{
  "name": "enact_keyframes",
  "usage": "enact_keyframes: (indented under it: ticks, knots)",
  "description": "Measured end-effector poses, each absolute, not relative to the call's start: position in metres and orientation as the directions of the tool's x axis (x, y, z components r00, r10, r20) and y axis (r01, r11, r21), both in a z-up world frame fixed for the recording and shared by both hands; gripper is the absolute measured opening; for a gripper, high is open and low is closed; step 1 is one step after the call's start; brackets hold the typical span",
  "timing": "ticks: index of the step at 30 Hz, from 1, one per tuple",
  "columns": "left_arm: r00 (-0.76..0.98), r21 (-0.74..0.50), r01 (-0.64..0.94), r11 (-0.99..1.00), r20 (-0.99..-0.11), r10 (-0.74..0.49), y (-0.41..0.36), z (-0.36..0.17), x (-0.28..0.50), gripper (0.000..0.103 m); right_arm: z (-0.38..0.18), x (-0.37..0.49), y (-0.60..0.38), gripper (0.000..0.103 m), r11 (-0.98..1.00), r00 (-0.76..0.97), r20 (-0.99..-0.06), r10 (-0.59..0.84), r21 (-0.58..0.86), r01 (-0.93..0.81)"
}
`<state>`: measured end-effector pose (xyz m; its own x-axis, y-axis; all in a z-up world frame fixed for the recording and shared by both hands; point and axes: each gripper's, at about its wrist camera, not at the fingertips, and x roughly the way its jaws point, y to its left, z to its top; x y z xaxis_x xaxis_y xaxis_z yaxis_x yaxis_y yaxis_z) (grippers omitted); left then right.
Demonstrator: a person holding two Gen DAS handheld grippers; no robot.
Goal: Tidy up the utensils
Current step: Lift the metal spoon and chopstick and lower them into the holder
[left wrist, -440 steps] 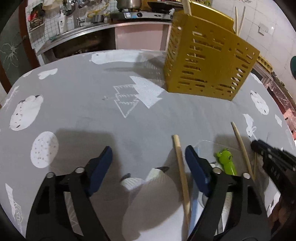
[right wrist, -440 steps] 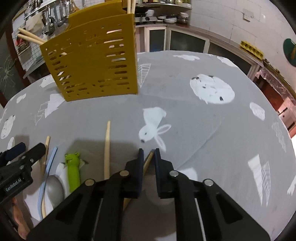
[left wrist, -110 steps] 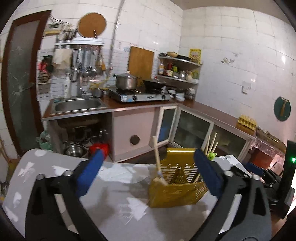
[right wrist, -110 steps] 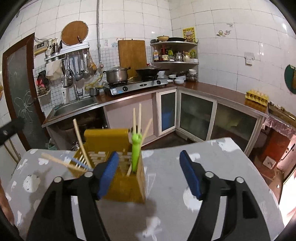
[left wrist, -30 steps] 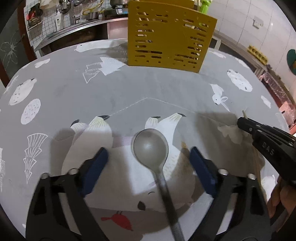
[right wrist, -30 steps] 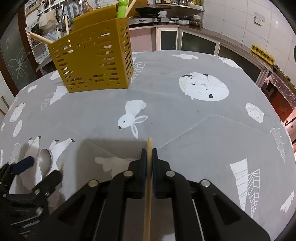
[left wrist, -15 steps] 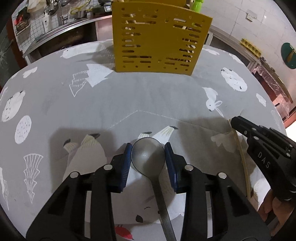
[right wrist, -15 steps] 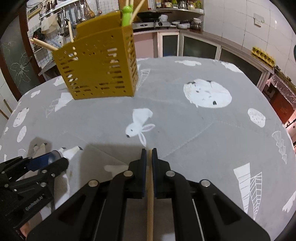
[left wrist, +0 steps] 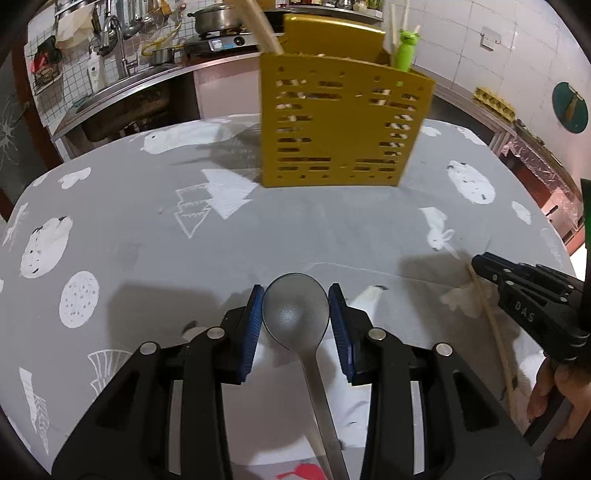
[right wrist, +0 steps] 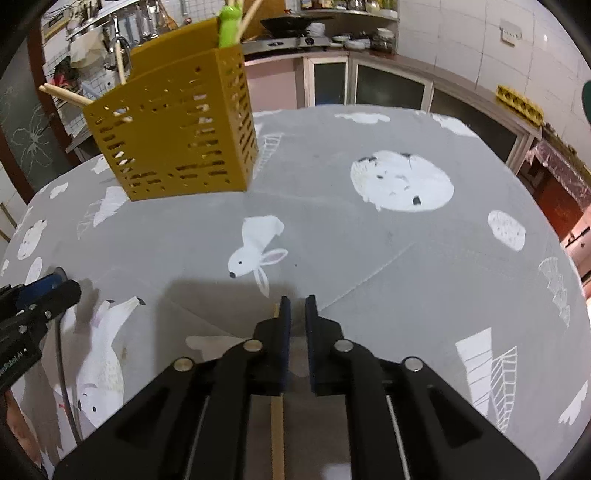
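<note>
Left tool (left wrist: 295, 314) clamped on spoon (left wrist: 295, 312) bowl; handle runs out of frame below. Right tool (right wrist: 296, 325) jaws just opening, narrow gap; chopstick (right wrist: 277, 424) lies against its left finger, tip mostly hidden. Yellow holder (right wrist: 177, 136) stands far back on counter (right wrist: 369, 258).

Home kitchen indicated: white-tiled walls (left wrist: 461, 22), steel sink (left wrist: 122, 88) with tap, pot (left wrist: 212, 22) on gas stove (left wrist: 221, 42), utensils hung on wall rack (right wrist: 122, 22), glass-door cabinets (right wrist: 388, 88), egg tray (right wrist: 519, 99) on counter, patterned grey cloth (left wrist: 332, 229) spread over desk.
</note>
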<state>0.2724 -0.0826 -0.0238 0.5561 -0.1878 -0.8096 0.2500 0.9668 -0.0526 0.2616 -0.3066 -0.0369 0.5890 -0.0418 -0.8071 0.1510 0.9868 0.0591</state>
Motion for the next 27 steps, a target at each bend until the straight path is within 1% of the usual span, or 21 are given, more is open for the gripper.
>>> enact_keyframes:
  ticks: [1,2,9,13,15,16,17,18,19,20,23,27]
  knots:
    - [0.554,-0.053,0.248,0.967,-0.811,-0.187,-0.08,-0.025,0.273,0.034,-0.037,0.261,-0.306,0.035,0.986,0.595,-0.802,-0.047,0.057,0.155]
    - [0.555,-0.049,0.247,0.968,-0.811,-0.183,-0.076,-0.026,0.274,0.034,-0.036,0.26,-0.305,0.04,0.987,0.602,-0.797,-0.048,0.056,0.153]
    - [0.563,-0.026,0.258,0.966,-0.808,-0.173,-0.058,-0.03,0.277,0.035,-0.03,0.252,-0.297,0.04,0.988,0.629,-0.778,-0.018,0.081,0.128]
    - [0.548,-0.049,0.249,0.967,-0.817,-0.182,-0.054,-0.037,0.28,0.035,-0.041,0.256,-0.288,0.039,0.993,0.596,-0.802,-0.033,0.044,0.114]
    - [0.546,-0.049,0.254,0.966,-0.817,-0.184,-0.056,-0.04,0.279,0.035,-0.043,0.257,-0.286,0.038,0.993,0.598,-0.8,-0.046,0.03,0.116]
    - [0.545,-0.047,0.257,0.965,-0.817,-0.185,-0.057,-0.041,0.279,0.035,-0.043,0.259,-0.284,0.035,0.993,0.597,-0.8,-0.058,0.013,0.114]
    - [0.545,-0.045,0.261,0.964,-0.817,-0.186,-0.057,-0.041,0.279,0.035,-0.043,0.261,-0.282,0.026,0.994,0.596,-0.8,-0.065,0.003,0.112]
    - [0.544,-0.046,0.263,0.964,-0.818,-0.187,-0.058,-0.042,0.28,0.035,-0.042,0.265,-0.281,0.021,0.993,0.592,-0.802,-0.074,-0.007,0.115]
    - [0.542,-0.048,0.263,0.964,-0.819,-0.189,-0.057,-0.043,0.281,0.035,-0.043,0.269,-0.281,0.01,0.993,0.588,-0.805,-0.078,-0.009,0.12]
    - [0.542,-0.05,0.262,0.964,-0.819,-0.19,-0.058,-0.042,0.281,0.035,-0.043,0.272,-0.282,0.005,0.992,0.584,-0.808,-0.075,-0.001,0.125]
    - [0.546,-0.054,0.272,0.961,-0.814,-0.2,-0.057,-0.039,0.28,0.035,-0.038,0.274,-0.284,0.005,0.991,0.59,-0.805,-0.06,0.022,0.132]
    - [0.581,-0.044,0.284,0.958,-0.786,-0.208,-0.054,-0.026,0.277,0.035,-0.021,0.269,-0.287,0.005,0.991,0.637,-0.769,-0.052,0.038,0.127]
